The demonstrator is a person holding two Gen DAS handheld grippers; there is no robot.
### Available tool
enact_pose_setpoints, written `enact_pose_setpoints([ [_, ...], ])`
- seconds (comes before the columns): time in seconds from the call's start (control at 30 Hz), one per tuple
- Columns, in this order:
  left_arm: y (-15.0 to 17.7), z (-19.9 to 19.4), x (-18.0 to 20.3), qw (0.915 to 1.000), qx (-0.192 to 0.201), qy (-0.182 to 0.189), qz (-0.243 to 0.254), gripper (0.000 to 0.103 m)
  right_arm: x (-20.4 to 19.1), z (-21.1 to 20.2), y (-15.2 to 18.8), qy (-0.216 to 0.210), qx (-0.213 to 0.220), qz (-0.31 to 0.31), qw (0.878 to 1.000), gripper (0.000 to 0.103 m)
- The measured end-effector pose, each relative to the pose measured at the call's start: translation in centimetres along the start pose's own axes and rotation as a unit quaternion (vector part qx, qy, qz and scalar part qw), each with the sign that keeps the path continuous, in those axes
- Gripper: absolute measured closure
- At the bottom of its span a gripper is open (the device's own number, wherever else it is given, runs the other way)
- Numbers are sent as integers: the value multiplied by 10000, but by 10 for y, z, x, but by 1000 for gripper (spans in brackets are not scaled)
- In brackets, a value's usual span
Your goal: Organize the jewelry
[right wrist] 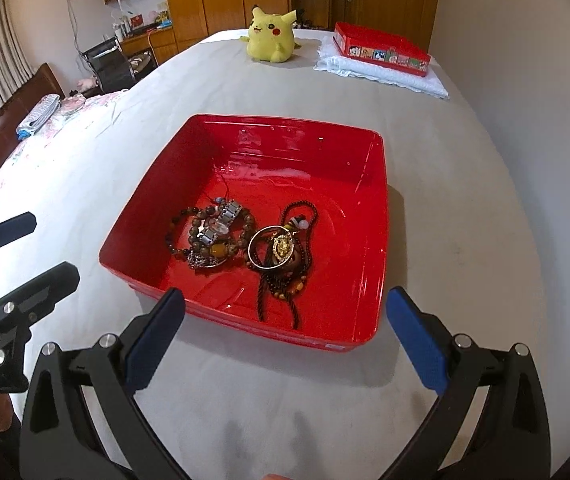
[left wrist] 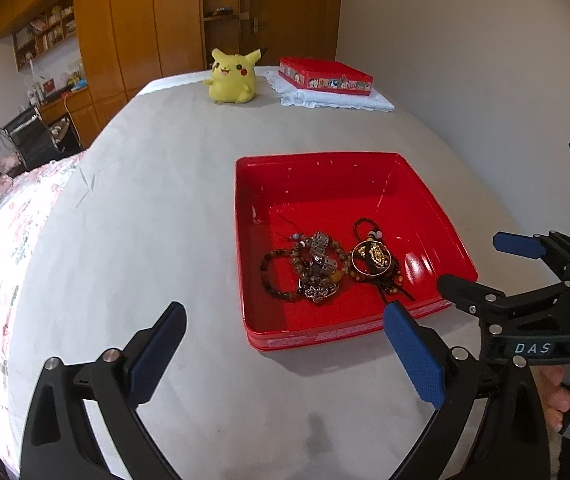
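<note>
A red square tray (left wrist: 437, 208) (right wrist: 149, 216) lies on the grey bed cover and holds a heap of jewelry. Beaded bracelets with a silver link bracelet (left wrist: 305, 268) (right wrist: 213, 236) lie on its left. A gold bangle with a pendant and dark bead necklace (left wrist: 375, 264) (right wrist: 281, 252) lies on its right. My left gripper (left wrist: 285, 356) (right wrist: 33, 248) is open just before the tray's near left corner, nothing between its fingers. My right gripper (right wrist: 285, 344) (left wrist: 481, 264) is open at the tray's near edge, empty too.
A yellow plush toy (left wrist: 231, 76) (right wrist: 271, 36) sits at the far end of the bed. Beside it a red decorated box (left wrist: 325, 74) (right wrist: 381, 48) rests on a folded white cloth (left wrist: 337, 100). A white wall runs along the right; a floral quilt (left wrist: 1, 248) covers the left.
</note>
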State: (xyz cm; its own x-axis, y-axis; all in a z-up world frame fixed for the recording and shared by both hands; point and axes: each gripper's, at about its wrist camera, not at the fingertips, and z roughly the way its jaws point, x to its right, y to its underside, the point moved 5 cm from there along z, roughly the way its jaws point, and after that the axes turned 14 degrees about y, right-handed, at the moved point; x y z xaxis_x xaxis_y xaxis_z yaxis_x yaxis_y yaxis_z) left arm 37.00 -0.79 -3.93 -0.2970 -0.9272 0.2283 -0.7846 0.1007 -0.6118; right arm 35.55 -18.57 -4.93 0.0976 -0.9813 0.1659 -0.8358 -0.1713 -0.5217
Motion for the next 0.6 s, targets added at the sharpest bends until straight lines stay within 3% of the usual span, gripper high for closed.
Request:
enact_pose_setpoints([
  [0.6, -3, 14, -3, 9999, -117, -69, -26, 4, -4, 12, -1, -47, -88, -33, 9999, 3],
])
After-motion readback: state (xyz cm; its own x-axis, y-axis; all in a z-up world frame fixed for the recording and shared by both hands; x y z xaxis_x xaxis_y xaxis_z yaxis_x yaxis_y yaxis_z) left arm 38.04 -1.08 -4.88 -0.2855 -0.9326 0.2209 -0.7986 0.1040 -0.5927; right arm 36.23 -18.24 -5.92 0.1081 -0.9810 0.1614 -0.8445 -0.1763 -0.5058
